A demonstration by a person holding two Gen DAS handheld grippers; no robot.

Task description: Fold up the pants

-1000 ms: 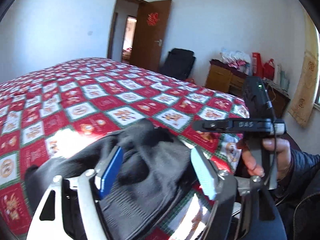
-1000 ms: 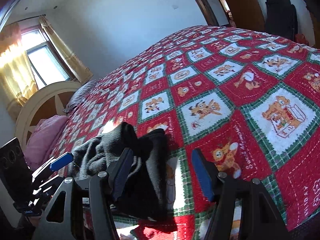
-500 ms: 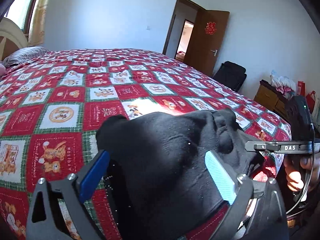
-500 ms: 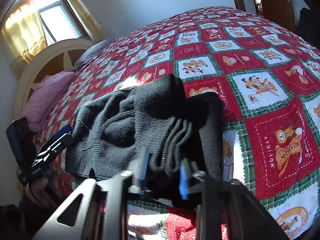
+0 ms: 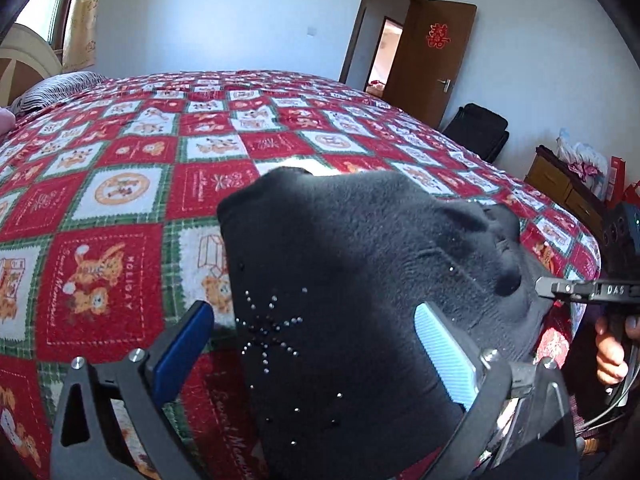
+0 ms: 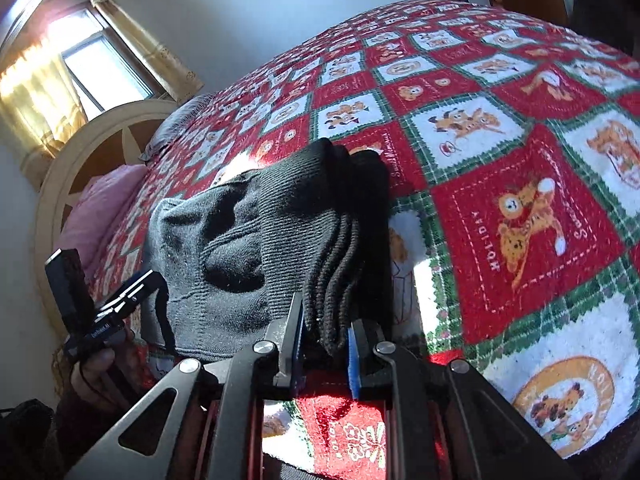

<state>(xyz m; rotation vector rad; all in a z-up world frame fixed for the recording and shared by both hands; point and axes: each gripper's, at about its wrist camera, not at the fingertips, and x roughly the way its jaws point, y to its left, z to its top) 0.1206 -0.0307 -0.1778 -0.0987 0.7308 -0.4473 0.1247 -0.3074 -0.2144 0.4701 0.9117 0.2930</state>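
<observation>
The black knit pants lie bunched at the near edge of the bed on a red and green patchwork quilt. My left gripper is open, its fingers astride the end of the pants that bears a rhinestone star. My right gripper is shut on the ribbed edge of the pants. Each gripper shows in the other's view: the right one at the right edge of the left wrist view, the left one at the lower left of the right wrist view.
A headboard and pink pillow stand at the head of the bed. A brown door, a black bag and a wooden dresser line the far wall.
My right gripper closed onto the ribbed edge of the pants. My left gripper moved in over the other end, with the pants now filling the space between its open fingers.
</observation>
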